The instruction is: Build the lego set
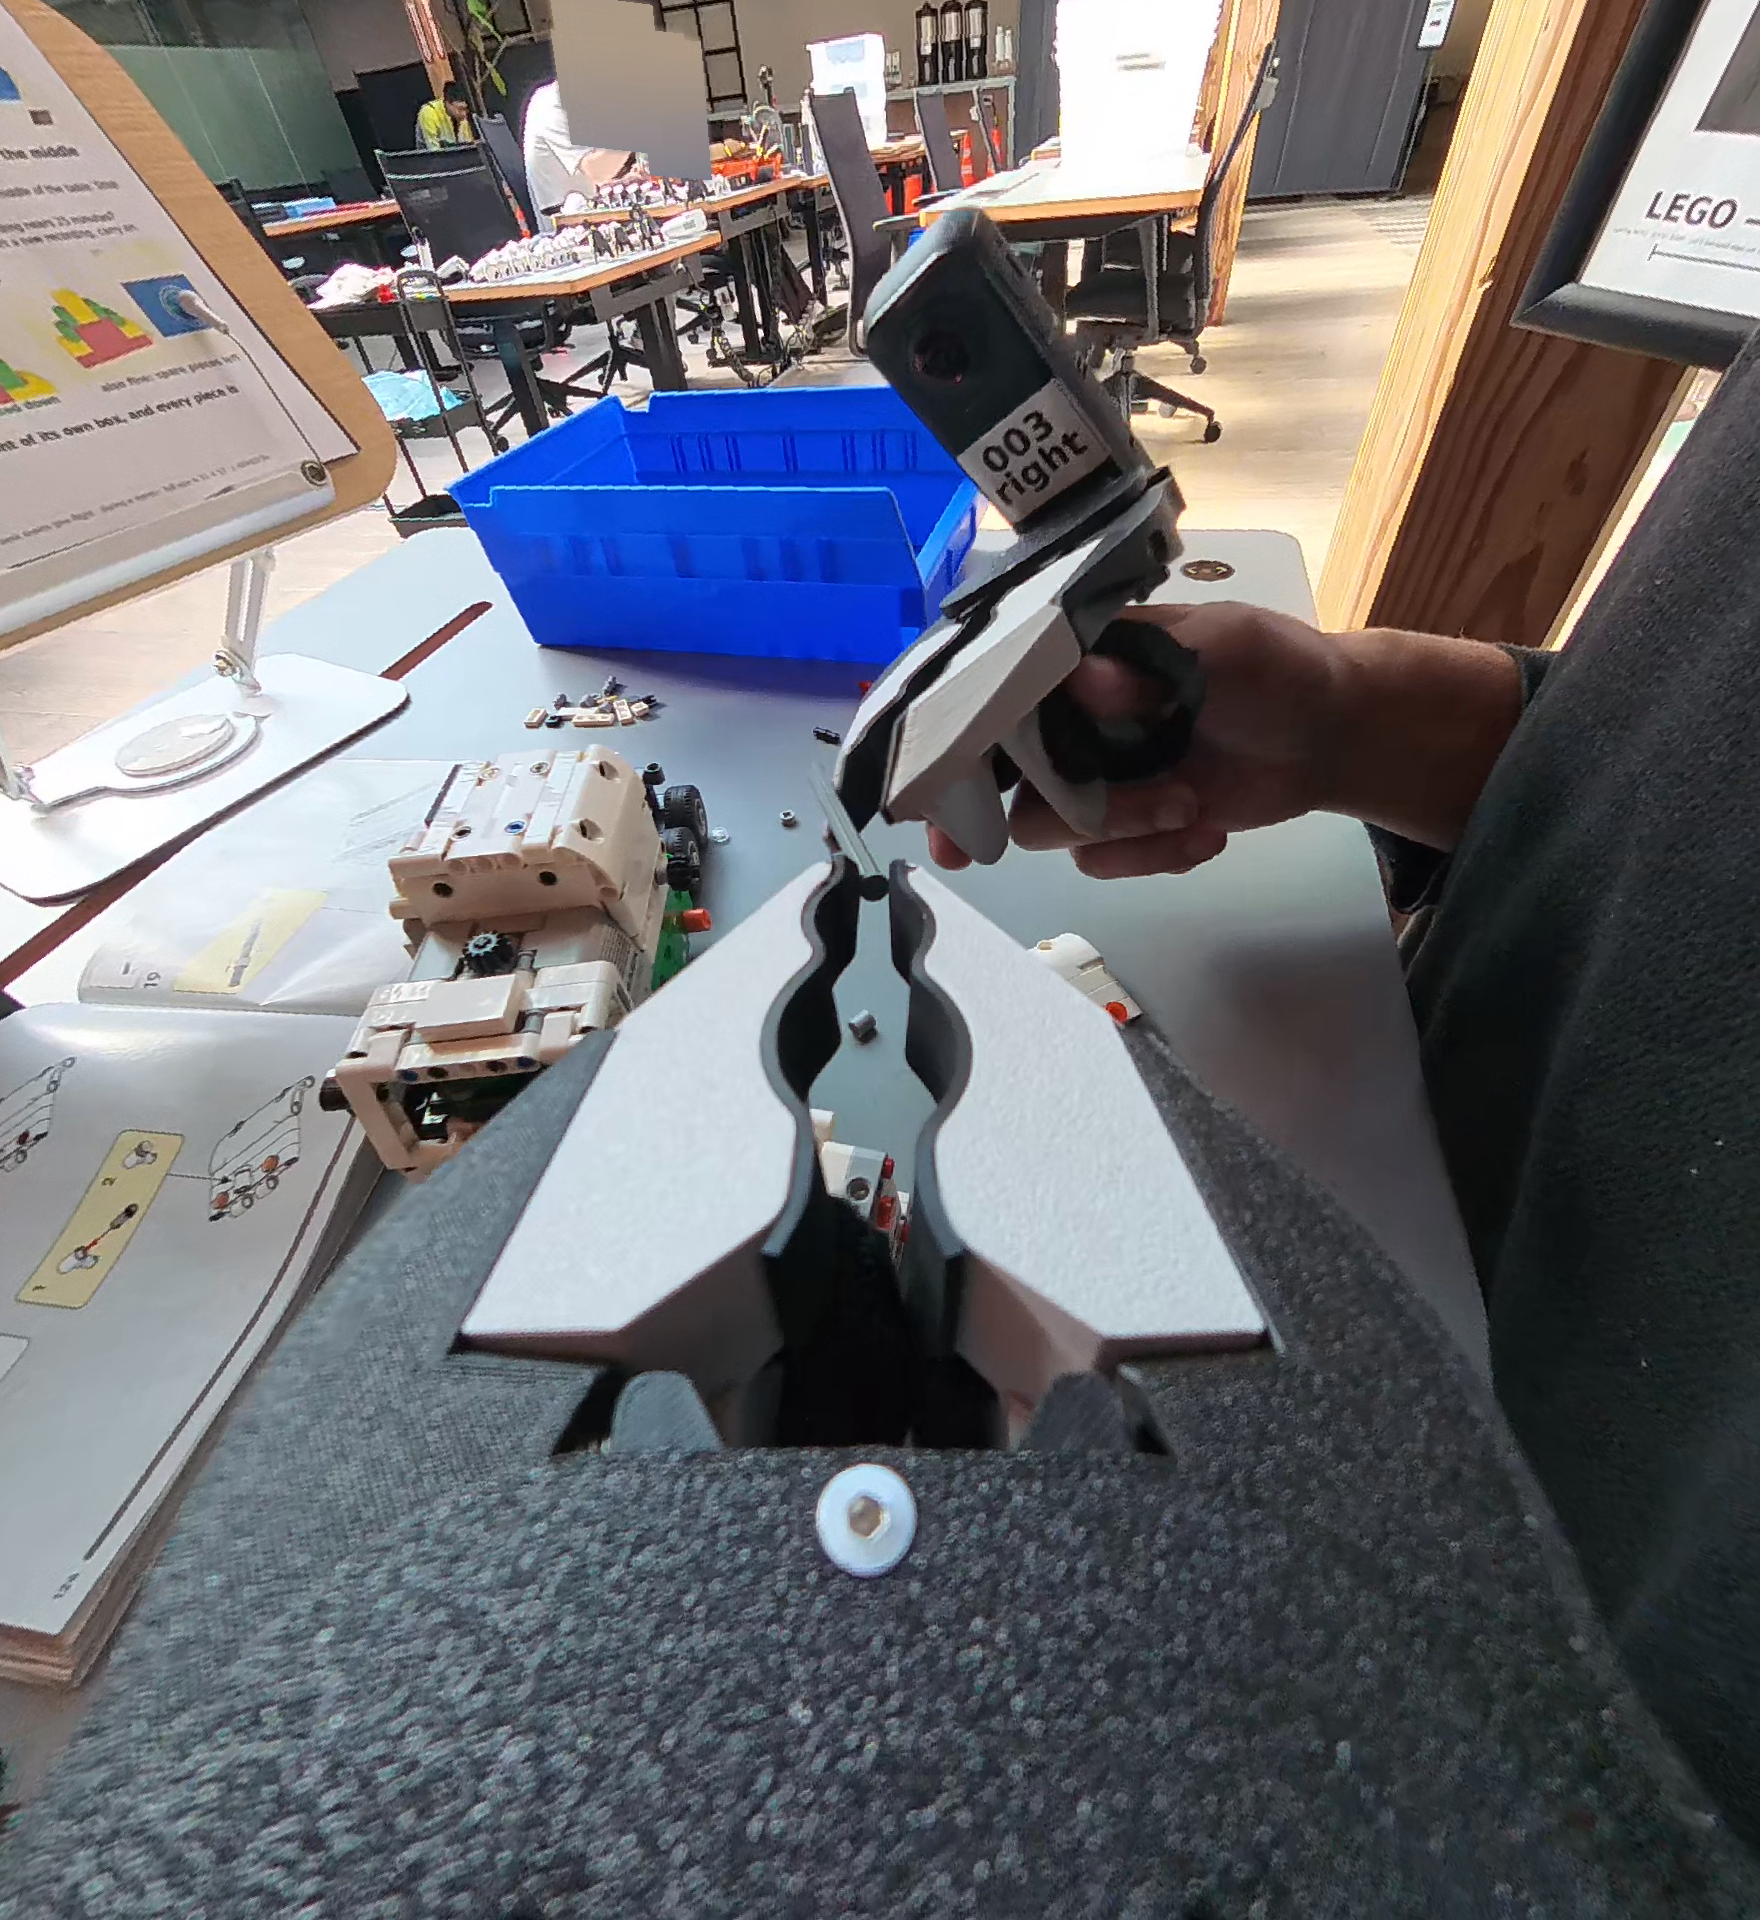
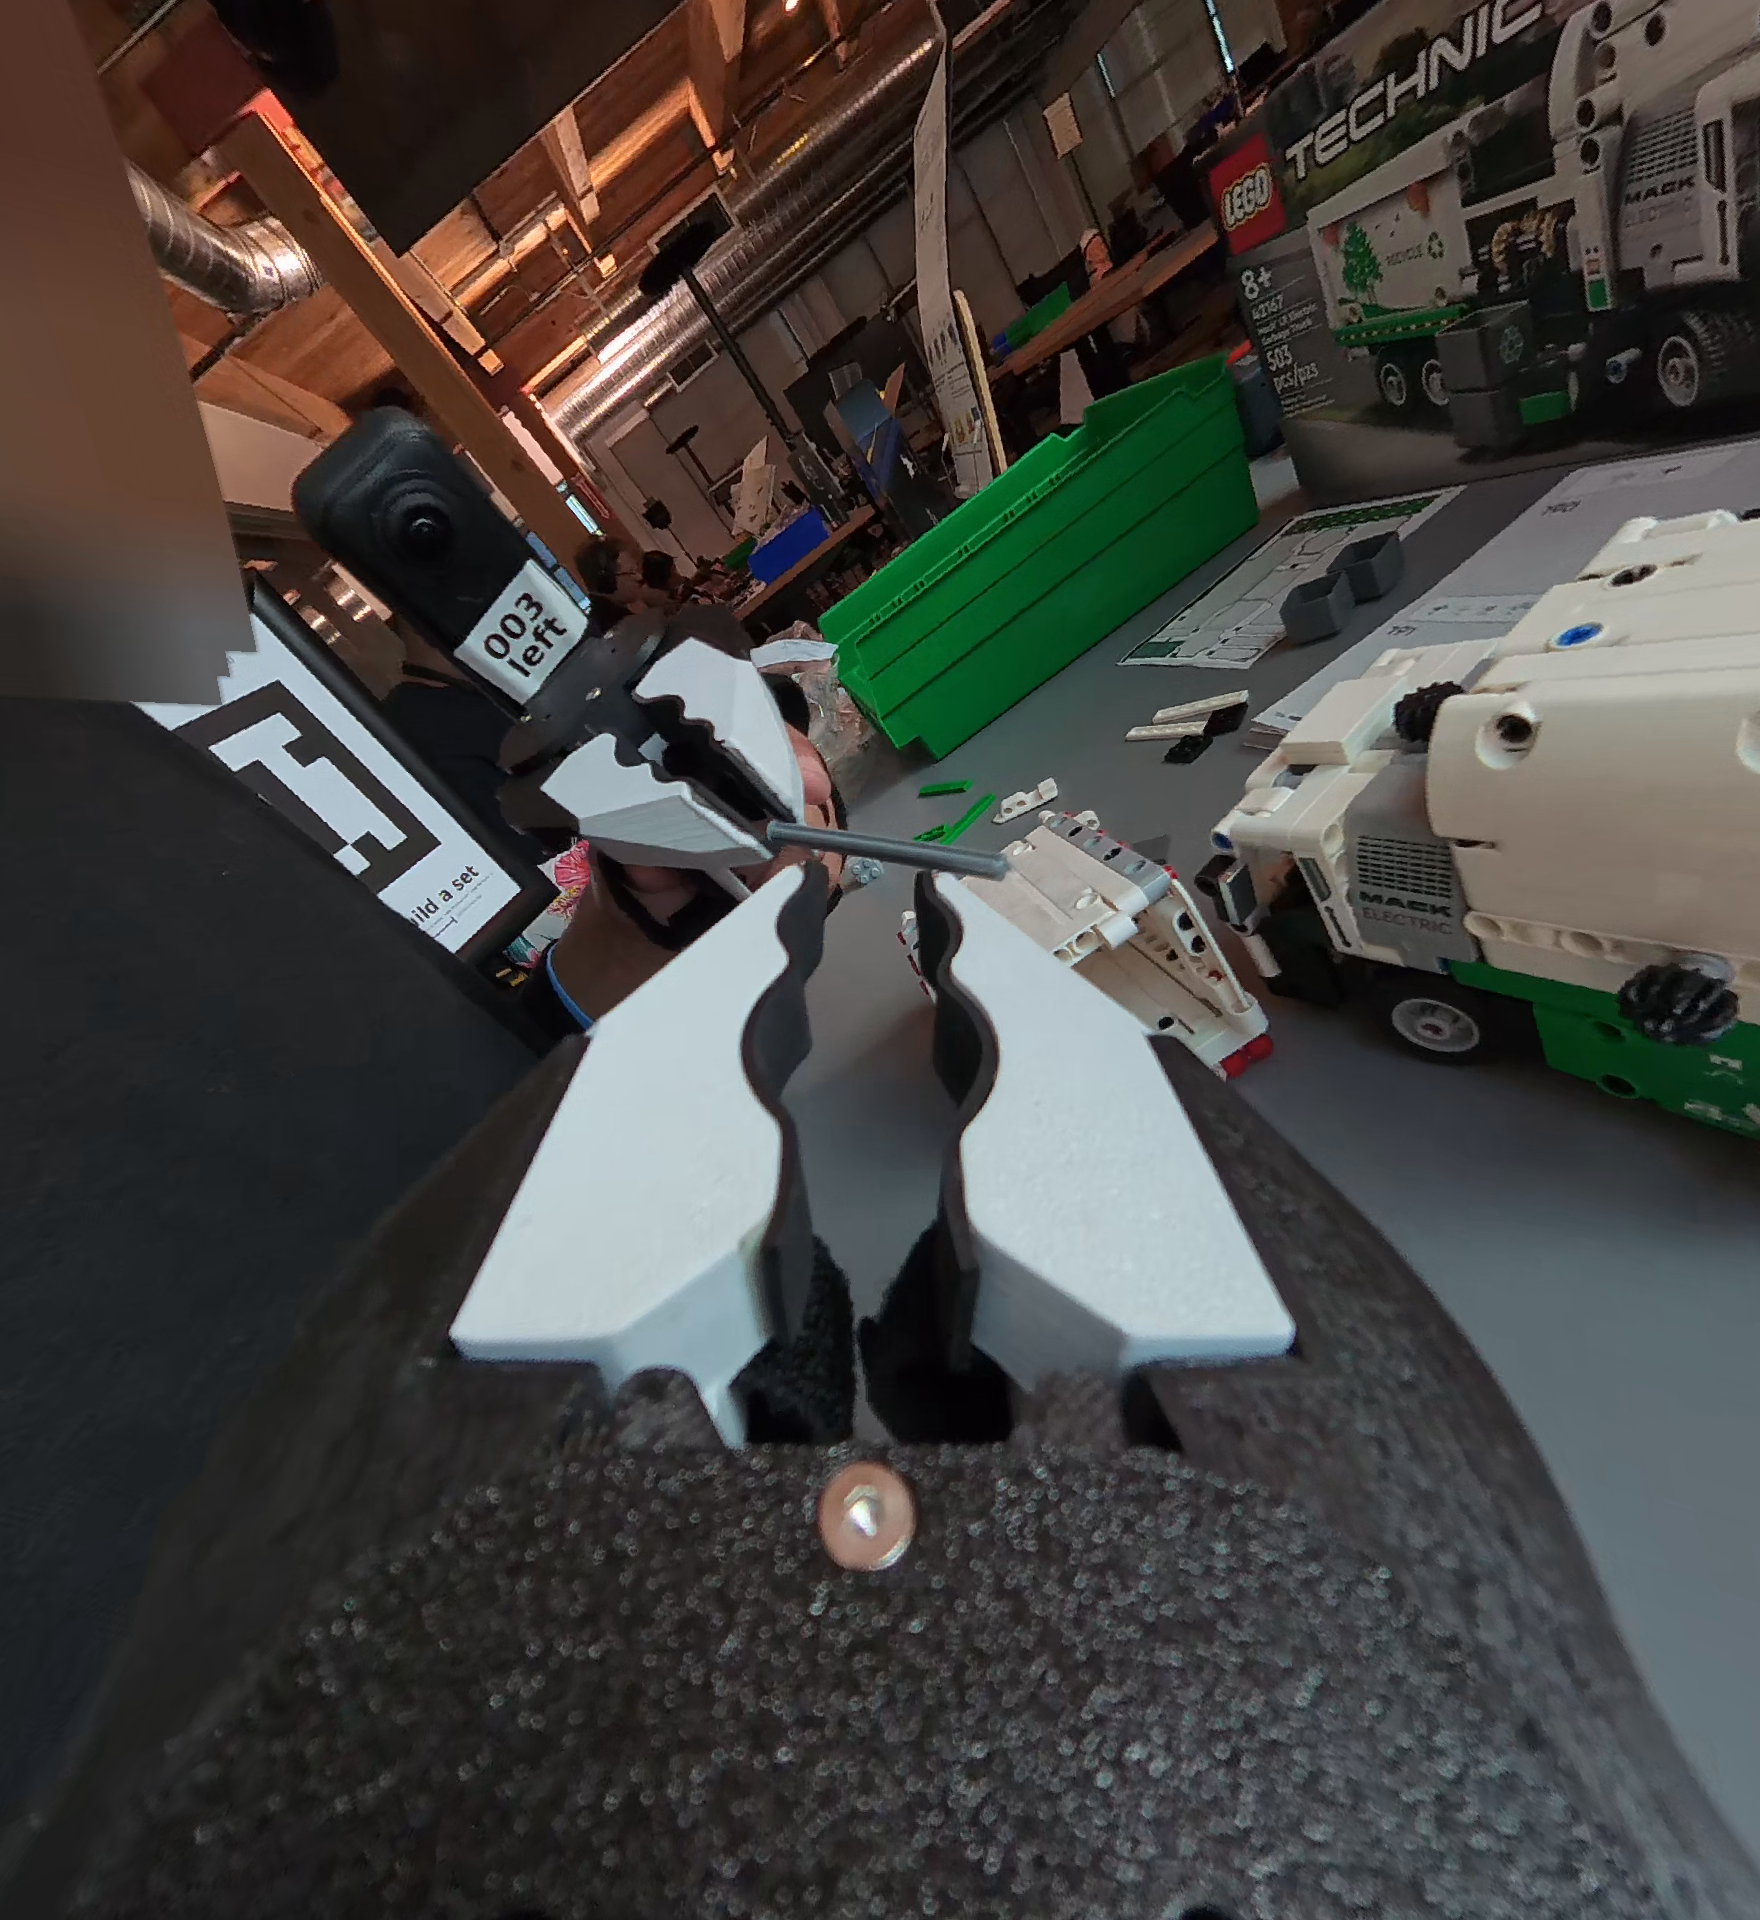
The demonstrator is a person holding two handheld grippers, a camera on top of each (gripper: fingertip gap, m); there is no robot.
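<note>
Grey rod (image 2: 897,852), thin and straight, is the piece in play. It is off the counter (image 2: 1375,1299), in the air between the two tools.

- Left gripper (image 2: 762,826): jaws pressed together on the rod's left end. The rest of the rod sticks out free to the right.
- Right gripper (image 2: 868,888): jaws spread, nothing between them. The gap is plain in its own view.
- Key relation: the rod's long axis runs crosswise to the right jaws, nearly level, passing just beyond their tips and spanning the open gap. Whether it touches a tip, I cannot tell.
- Free end points toward a white panel piece (image 2: 1094,935) lying on the counter. The half-built truck (image 2: 1582,831) stands farther right.

Judgement: the right jaws sit nearer the free length. A short push forward, then a squeeze, should take the rod at mid-span. The risk is nudging it askew in the left jaws' end-only pinch.
</note>
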